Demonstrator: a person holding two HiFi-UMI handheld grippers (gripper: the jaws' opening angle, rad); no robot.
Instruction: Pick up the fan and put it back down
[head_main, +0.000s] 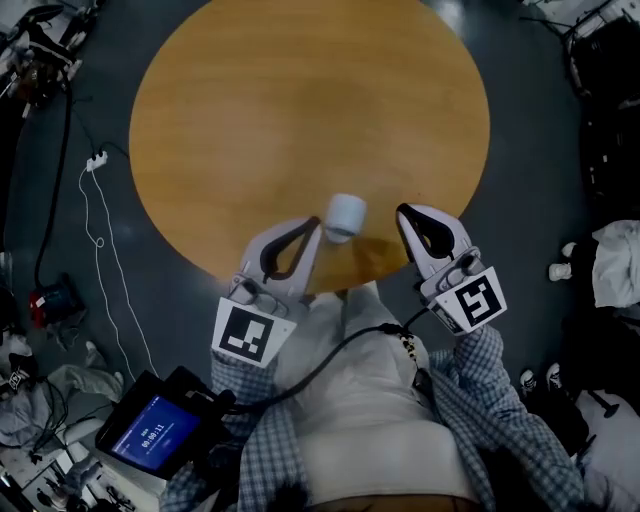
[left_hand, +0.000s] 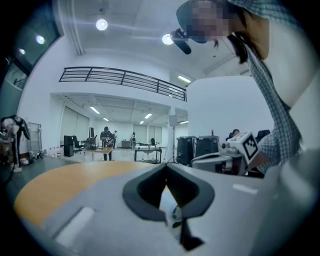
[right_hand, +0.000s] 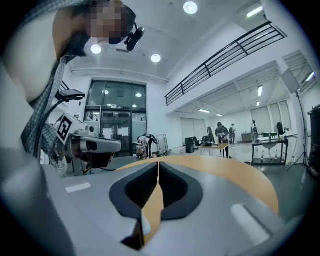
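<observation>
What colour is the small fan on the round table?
White; the small rounded fan shows best in the head view.

The head view was dim, its corners near black. The round table (head_main: 250, 120) was the brightest patch, with a soft pale sheen near its middle, and the floor (head_main: 520, 200) lay dark around it. A small screen (head_main: 155, 432) glowed blue at lower left. Both gripper views were bright, with round ceiling lamps (left_hand: 102, 24) flaring white, black rounded borders and lines bowed towards the edges. The left gripper (left_hand: 166, 167) and right gripper (right_hand: 158, 165) looked soft, out of focus.
</observation>
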